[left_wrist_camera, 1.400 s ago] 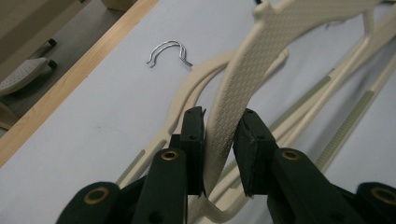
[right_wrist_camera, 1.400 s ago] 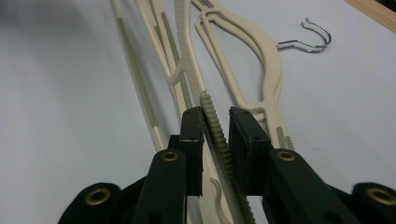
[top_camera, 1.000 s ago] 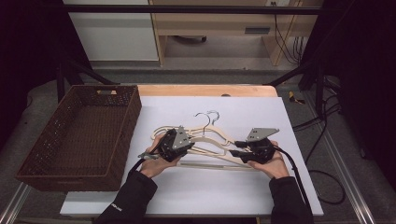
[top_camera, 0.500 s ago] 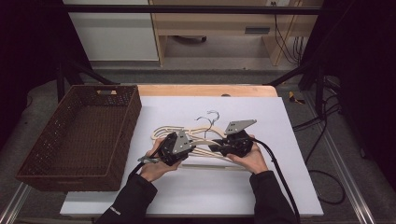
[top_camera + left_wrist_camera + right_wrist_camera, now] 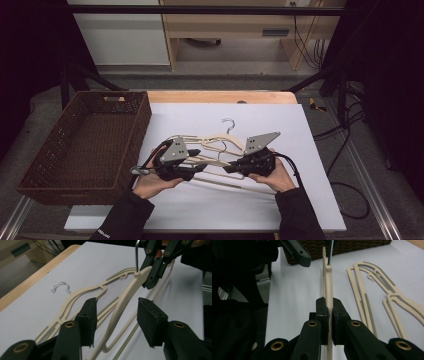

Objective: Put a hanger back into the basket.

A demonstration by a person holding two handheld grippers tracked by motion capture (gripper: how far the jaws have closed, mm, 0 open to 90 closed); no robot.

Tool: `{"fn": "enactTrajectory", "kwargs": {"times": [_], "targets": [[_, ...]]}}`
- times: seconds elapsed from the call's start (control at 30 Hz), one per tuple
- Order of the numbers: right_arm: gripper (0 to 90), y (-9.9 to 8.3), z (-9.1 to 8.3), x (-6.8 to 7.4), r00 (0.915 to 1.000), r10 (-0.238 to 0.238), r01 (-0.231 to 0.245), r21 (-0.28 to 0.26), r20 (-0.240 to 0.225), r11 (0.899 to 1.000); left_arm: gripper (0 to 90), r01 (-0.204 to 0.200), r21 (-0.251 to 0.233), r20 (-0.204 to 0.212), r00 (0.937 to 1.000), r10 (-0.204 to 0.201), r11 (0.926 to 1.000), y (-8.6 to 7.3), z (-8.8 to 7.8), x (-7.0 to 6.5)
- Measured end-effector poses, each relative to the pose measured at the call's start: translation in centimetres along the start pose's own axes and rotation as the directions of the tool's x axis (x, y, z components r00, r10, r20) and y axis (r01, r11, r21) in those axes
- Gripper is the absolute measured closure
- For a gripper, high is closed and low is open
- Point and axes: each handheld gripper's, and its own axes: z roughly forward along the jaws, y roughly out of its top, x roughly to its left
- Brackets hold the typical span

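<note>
Since a half second ago our left gripper (image 5: 116, 323) has let go: its jaws have just been opening and now stand apart on either side of the cream plastic hanger (image 5: 125, 302), pads clear of it. Our right gripper (image 5: 328, 312) has just been closing and now pinches that hanger's arm edge-on, raised off the white mat (image 5: 280, 125). Seen from above, both hands have edged right and the hanger has tilted. More cream hangers (image 5: 212, 142) lie flat beyond; the brown wicker basket (image 5: 45, 165) stands at left.
</note>
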Motion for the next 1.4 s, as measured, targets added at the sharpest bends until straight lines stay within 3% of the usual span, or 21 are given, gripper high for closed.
{"fn": "enactTrajectory", "kwargs": {"times": [0.1,0.4,0.43,0.57,0.67,0.73,0.77,0.8,0.87,0.9,0.97,1.0,1.13,1.17,1.27,1.4], "targets": [[86.3,0.5,-0.2,0.6,0.9995,-0.016,0.016,0.003,-0.025,1.0,57.2,-0.018,0.033,0.051,0.9986,0.016,0.9993,0.5,-0.2,-0.5],[86.3,1.3,-0.3,1.6,0.9966,-0.056,0.056,0.006,-0.061,0.998,72.9,-0.066,0.118,0.07,0.9958,0.058,0.9909,0.5,0.4,-1.0],[86.3,1.3,-0.3,1.6,0.9963,-0.06,0.061,0.013,-0.062,0.998,73.8,-0.088,0.137,0.076,0.994,0.078,0.9867,0.5,0.3,-0.9],[85.8,1.3,-0.1,1.6,0.9957,-0.063,0.065,0.03,-0.068,0.997,76.4,-0.106,0.163,0.088,0.9918,0.093,0.9809,0.5,0.4,-1.1],[80.8,1.3,-0.1,1.9,0.9967,-0.08,0.081,0.022,-0.015,0.997,80.2,-0.098,0.165,0.112,0.9905,0.08,0.9814,0.4,0.2,-1.2],[76.7,1.4,-0.1,1.9,0.996,-0.087,0.087,0.015,0.019,0.996,82.0,-0.062,0.141,0.12,0.9918,0.045,0.988,0.4,0.0,-1.4],[74.1,1.5,-0.2,2.0,0.9952,-0.09,0.09,0.011,0.038,0.996,83.3,-0.074,0.148,0.12,0.9912,0.056,0.9862,0.5,-0.1,-1.4],[71.4,1.5,-0.2,2.1,0.9947,-0.09,0.09,0.008,0.05,0.996,84.1,-0.078,0.152,0.117,0.9913,0.06,0.9854,0.5,-0.3,-1.5],[64.4,1.6,-0.3,2.2,0.9906,-0.088,0.089,-0.004,0.105,0.996,86.1,-0.042,0.13,0.116,0.9929,0.026,0.9906,0.5,-0.4,-1.9],[63.3,1.7,-0.3,2.2,0.9884,-0.092,0.094,-0.01,0.121,0.996,86.3,-0.056,0.142,0.103,0.9938,0.042,0.9883,0.6,-0.5,-1.9],[57.4,1.7,-0.3,2.3,0.9864,-0.086,0.09,-0.026,0.14,0.996,86.3,-0.008,0.119,0.096,0.9953,-0.003,0.9929,0.7,-0.7,-2.1],[53.9,1.6,-0.4,2.3,0.9837,-0.087,0.094,-0.041,0.157,0.995,86.4,-0.003,0.12,0.089,0.996,-0.007,0.9927,0.7,-0.9,-2.0],[38.6,1.3,-2.3,2.8,0.9679,-0.059,0.1,-0.158,0.244,0.982,86.4,0.058,0.09,0.048,0.9969,-0.062,0.9943,0.6,-1.8,-1.7],[36.0,1.2,-2.7,2.8,0.9651,-0.049,0.096,-0.172,0.257,0.98,86.4,0.067,0.079,0.028,0.9972,-0.07,0.9946,0.6,-2.1,-1.6],[28.3,0.6,-4.1,3.3,0.9459,-0.004,0.073,-0.201,0.324,0.977,86.4,0.103,0.046,-0.01,0.9947,-0.103,0.9936,1.0,-3.4,-1.1],[22.8,-0.9,-5.5,3.6,0.9232,0.06,0.036,-0.241,0.38,0.97,86.4,0.11,0.029,-0.043,0.9931,-0.109,0.9935,1.9,-5.3,-0.1]]}}
